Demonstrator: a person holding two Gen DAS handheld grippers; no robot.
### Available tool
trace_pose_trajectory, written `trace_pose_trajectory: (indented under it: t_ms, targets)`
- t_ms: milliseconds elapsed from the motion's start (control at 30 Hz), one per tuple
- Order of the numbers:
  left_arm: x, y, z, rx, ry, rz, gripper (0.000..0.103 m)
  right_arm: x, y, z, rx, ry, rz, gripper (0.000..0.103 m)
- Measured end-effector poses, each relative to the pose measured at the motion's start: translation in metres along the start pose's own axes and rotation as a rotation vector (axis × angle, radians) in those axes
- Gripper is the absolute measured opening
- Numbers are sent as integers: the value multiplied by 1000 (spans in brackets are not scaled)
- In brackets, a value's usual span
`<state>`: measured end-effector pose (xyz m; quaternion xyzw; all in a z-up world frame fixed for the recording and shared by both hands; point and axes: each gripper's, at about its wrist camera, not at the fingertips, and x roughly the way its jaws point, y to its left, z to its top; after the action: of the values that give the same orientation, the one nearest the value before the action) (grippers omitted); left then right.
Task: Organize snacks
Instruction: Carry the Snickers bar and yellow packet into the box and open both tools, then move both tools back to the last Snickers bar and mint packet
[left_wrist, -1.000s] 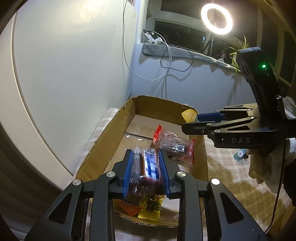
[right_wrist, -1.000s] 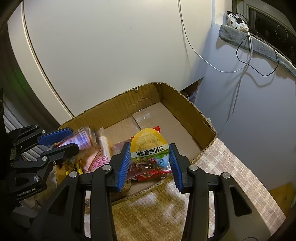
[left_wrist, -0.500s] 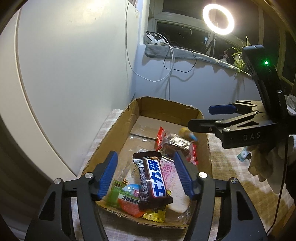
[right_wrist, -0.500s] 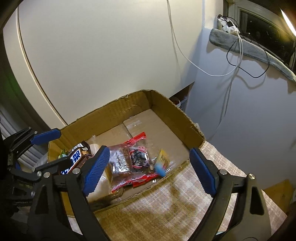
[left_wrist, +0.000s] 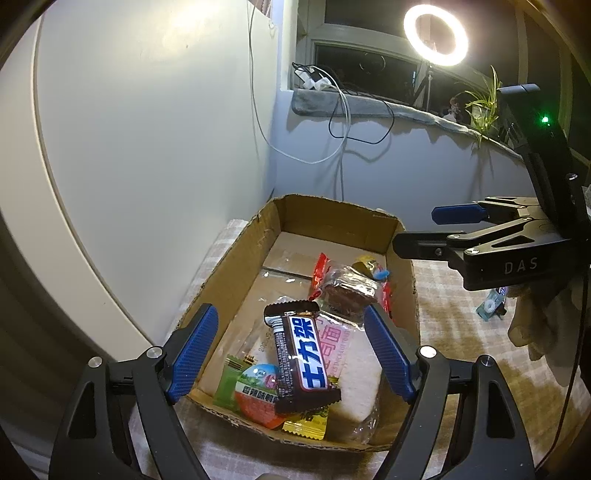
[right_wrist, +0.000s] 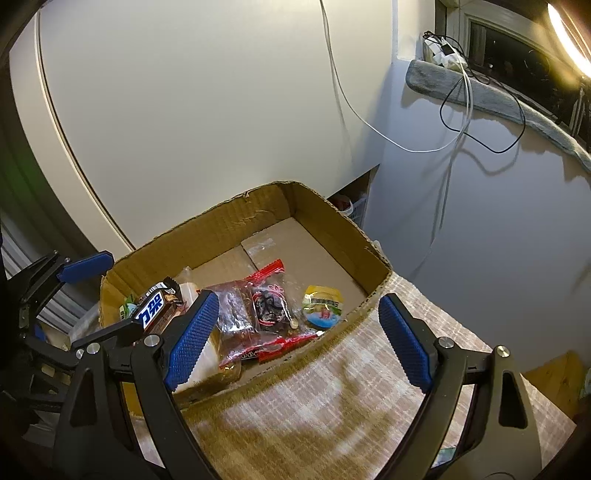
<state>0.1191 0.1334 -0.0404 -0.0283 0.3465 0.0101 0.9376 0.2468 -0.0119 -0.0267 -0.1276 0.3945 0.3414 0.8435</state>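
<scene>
An open cardboard box (left_wrist: 240, 266) (right_wrist: 332, 225) holds several snacks. A brown chocolate bar with a blue label (left_wrist: 301, 356) (right_wrist: 157, 308) lies on top of a white bread pack (left_wrist: 347, 365). A red-edged clear pack (left_wrist: 345, 288) (right_wrist: 258, 310) lies mid-box. A yellow round-topped pouch (right_wrist: 323, 306) (left_wrist: 369, 266) lies beside it. My left gripper (left_wrist: 291, 350) is open and empty above the box's near end. My right gripper (right_wrist: 295, 339) is open and empty above the box's edge.
An orange-lidded cup (left_wrist: 256, 395), a green packet (left_wrist: 225, 380) and a yellow packet (left_wrist: 306, 424) lie at the box's near end. The box stands on a checked cloth (right_wrist: 332, 398) by a white wall. A small blue packet (left_wrist: 489, 306) lies on the cloth.
My left gripper opened and dropped the chocolate bar into the box. My right gripper opened and dropped the yellow pouch into the box. Both have pulled back a little.
</scene>
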Motion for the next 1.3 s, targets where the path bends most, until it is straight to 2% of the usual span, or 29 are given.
trace_pose_trajectory:
  t_ms: [633, 967, 1300]
  targets:
    - [-17, -28, 3, 40, -30, -27, 81, -45, -30, -29, 48, -36, -23, 91]
    - [-19, -58, 1, 58, -30, -82, 81, -82, -81, -63, 132, -50, -81, 91]
    - [-2, -111, -3, 123, 11, -187, 81, -98, -142, -107, 235, -2, -121, 91]
